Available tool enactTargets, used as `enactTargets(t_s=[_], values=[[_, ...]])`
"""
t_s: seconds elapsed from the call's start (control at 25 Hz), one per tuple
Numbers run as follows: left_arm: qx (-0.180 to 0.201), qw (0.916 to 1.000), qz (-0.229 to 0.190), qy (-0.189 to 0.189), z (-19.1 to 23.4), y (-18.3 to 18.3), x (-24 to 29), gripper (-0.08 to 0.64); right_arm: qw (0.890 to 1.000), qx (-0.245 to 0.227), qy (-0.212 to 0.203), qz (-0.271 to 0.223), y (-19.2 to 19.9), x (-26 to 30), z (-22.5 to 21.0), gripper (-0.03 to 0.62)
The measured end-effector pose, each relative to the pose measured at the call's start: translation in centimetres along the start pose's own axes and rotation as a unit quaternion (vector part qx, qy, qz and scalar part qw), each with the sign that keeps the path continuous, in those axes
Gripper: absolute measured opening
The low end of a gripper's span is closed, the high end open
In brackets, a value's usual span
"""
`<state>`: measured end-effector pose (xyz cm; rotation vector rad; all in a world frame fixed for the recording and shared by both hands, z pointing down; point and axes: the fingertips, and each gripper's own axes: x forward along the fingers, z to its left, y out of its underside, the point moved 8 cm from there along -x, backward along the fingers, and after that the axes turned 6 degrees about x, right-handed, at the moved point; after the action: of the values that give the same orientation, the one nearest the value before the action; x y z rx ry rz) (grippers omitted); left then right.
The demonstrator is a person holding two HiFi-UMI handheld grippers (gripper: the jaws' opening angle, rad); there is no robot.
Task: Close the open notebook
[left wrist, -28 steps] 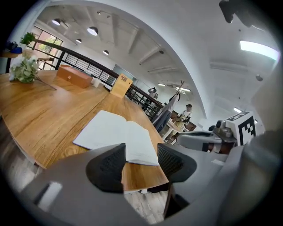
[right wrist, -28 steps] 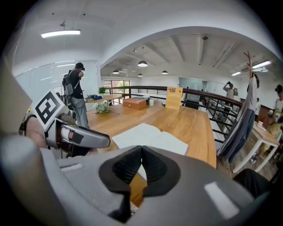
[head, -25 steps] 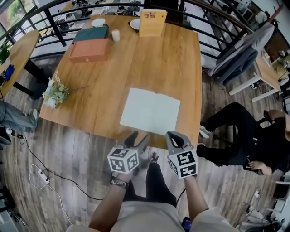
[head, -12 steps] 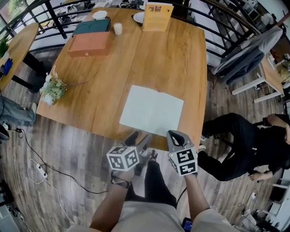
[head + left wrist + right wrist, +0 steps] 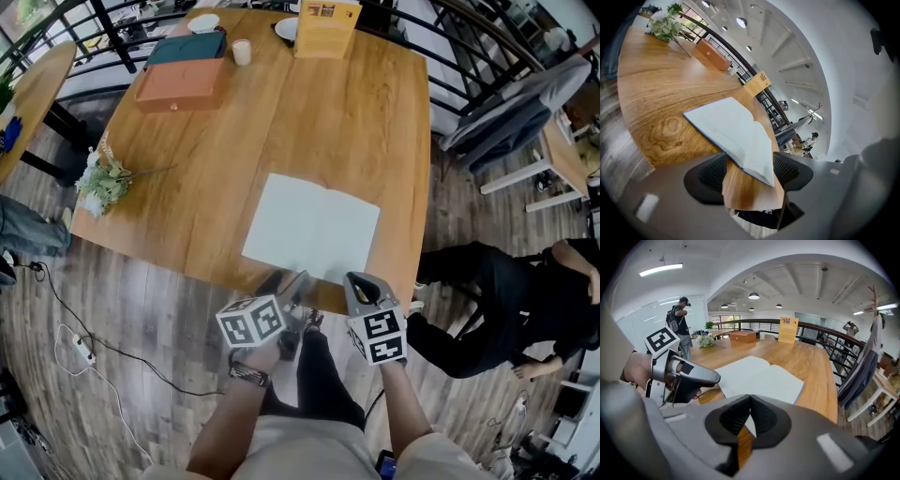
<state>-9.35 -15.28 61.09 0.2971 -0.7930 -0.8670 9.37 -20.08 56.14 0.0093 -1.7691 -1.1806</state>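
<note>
The open notebook (image 5: 311, 228) lies flat on the wooden table (image 5: 347, 122), white pages up, close to the near edge. My left gripper (image 5: 286, 286) hovers at that edge just short of the notebook's near left corner. Its jaws are opening and stand wide, with nothing between the pads. In the left gripper view the notebook (image 5: 736, 133) lies beyond the left gripper (image 5: 750, 171). My right gripper (image 5: 361, 286) is at the near edge by the notebook's right half. Its pads meet on nothing in the right gripper view (image 5: 750, 404), where the notebook (image 5: 761, 378) lies ahead.
At the table's left edge lies a flower bunch (image 5: 98, 183). The far end holds an orange box (image 5: 183, 89), a dark teal case (image 5: 190, 47), a cup (image 5: 242, 52) and a yellow sign stand (image 5: 326, 28). A person in black (image 5: 506, 291) sits on the floor at right.
My left gripper has rolled and its jaws have spread wider. Both grippers have sunk a little at the table's near edge. The notebook has not moved.
</note>
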Motion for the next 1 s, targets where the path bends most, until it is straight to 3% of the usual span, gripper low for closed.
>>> enactTargets(t_s=[0.76,1.0], values=[[-0.062,0.998,0.015,-0.006,1.0,-0.5,1.7,0.319,1.0,0.001,-0.017,0.001,0.2,0.4,-0.3,0.002],[-0.062,0.9974,0.025,-0.027,1.5,-0.5,1.7,0.252,1.0,0.008,-0.016,0.002,0.6,0.3,-0.5,0.002]])
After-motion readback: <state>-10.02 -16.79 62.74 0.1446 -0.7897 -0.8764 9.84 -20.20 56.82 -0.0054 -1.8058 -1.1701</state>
